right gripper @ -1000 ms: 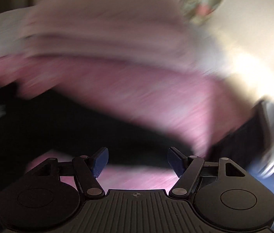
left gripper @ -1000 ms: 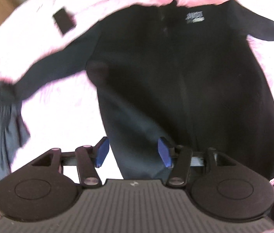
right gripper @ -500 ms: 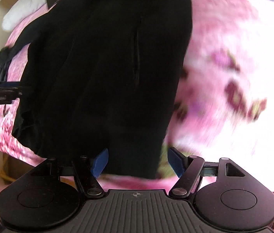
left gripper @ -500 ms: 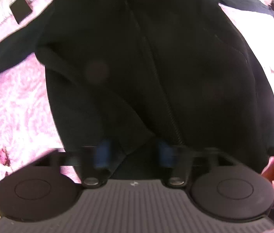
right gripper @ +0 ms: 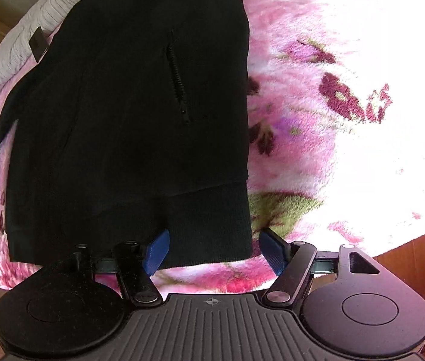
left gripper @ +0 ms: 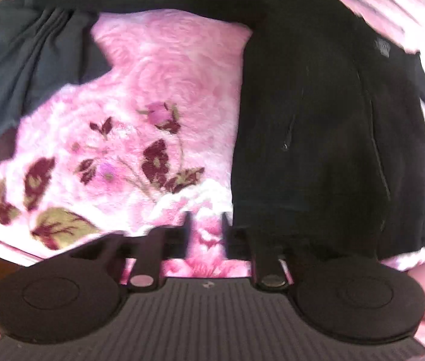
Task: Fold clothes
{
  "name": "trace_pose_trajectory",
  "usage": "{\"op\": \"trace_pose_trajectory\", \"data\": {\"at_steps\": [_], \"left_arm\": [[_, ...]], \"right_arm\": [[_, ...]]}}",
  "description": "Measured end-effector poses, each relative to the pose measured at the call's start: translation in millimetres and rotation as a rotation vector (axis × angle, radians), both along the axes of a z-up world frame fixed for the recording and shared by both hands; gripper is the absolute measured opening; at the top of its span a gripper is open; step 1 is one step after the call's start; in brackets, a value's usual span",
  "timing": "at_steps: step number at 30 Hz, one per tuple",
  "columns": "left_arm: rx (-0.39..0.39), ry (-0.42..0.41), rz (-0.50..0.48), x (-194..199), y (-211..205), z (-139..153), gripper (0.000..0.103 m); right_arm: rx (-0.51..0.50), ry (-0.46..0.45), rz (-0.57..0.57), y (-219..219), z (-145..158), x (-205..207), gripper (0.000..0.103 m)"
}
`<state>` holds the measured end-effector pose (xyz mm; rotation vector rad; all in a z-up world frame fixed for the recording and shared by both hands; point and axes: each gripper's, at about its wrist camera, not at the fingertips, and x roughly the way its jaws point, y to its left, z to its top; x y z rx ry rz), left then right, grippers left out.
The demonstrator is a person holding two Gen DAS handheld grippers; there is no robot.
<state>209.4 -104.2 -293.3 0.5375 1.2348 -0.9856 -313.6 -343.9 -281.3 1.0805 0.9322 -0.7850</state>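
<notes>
A black zip jacket lies flat and spread out on a pink floral blanket, one sleeve stretched out to the left. My left gripper hovers at the hem's lower left corner. Its fingers are blurred and drawn close, with a narrow gap that shows only blanket, and the right finger touches the hem's edge. In the right wrist view the jacket shows a grey chest logo and a pocket zip. My right gripper is open, and its blue pads straddle the ribbed hem's right corner.
A crumpled dark grey garment lies on the blanket beyond the left sleeve end. A white striped pillow with a small black rectangle on it sits at the far side. Brown wood shows past the blanket edge.
The left gripper has swung left from over the jacket's middle to its lower left corner, and its fingers have drawn closer. The right gripper has moved nearer to the hem's right corner.
</notes>
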Motion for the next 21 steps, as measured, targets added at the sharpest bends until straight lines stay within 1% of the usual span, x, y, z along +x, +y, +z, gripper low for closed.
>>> {"op": "trace_pose_trajectory", "data": {"at_steps": [1,2,3,4,6,8,9,10,11,12,13,15,18,19,21], "left_arm": [[-0.015,0.015,0.019,2.7,0.2,-2.5,0.032],[-0.027,0.027,0.008,2.3,-4.2,-6.0,0.034],[-0.032,0.042,-0.011,-0.8,-9.8,-11.3,0.04],[-0.02,0.049,-0.029,-5.1,-15.2,-20.1,0.046],[0.004,0.063,-0.066,-13.7,-25.9,-37.6,0.046],[0.021,0.079,-0.095,-20.8,-34.3,-52.7,0.046],[0.026,0.088,-0.106,-23.6,-37.3,-59.0,0.043],[0.032,0.079,-0.123,-27.1,-39.2,-59.3,0.041],[0.039,0.069,-0.14,-30.6,-41.1,-59.5,0.036],[0.045,0.06,-0.157,-34.1,-42.9,-59.8,0.02],[0.052,0.051,-0.173,-37.6,-44.8,-60.0,0.007],[0.054,0.037,-0.205,-40.6,-42.7,-51.7,0.003],[0.039,0.027,-0.251,-48.2,-32.3,-24.7,0.003],[0.024,0.035,-0.262,-52.7,-26.6,-13.2,0.003],[0.013,0.048,-0.284,-61.9,-16.8,-1.5,0.003]], "right_arm": [[0.001,-0.002,0.001,-1.6,-1.5,-0.3,0.07],[0.0,-0.003,0.004,-2.9,-2.5,-0.5,0.07],[-0.002,-0.004,0.007,-4.2,-3.5,-0.6,0.068],[0.0,-0.003,0.007,-6.0,-4.4,-1.5,0.063],[0.008,0.002,0.002,-10.8,-6.2,-5.3,0.042],[0.017,0.008,-0.003,-15.6,-7.9,-9.1,0.032],[0.021,0.011,-0.006,-18.0,-8.8,-11.0,0.024],[0.025,0.013,-0.009,-20.5,-9.7,-12.9,0.021],[0.028,0.02,-0.003,-23.3,-10.4,-13.1,0.012],[0.031,0.033,0.013,-26.6,-10.9,-11.3,0.007],[0.033,0.045,0.029,-29.9,-11.4,-9.4,0.006],[0.031,0.071,0.067,-36.3,-9.3,-6.0,0.002],[-0.002,0.121,0.146,-44.8,11.2,-5.1,0.001],[-0.001,0.127,0.144,-47.2,20.4,-11.6,0.001],[-0.003,0.128,0.134,-49.7,36.3,-27.6,0.001]]}}
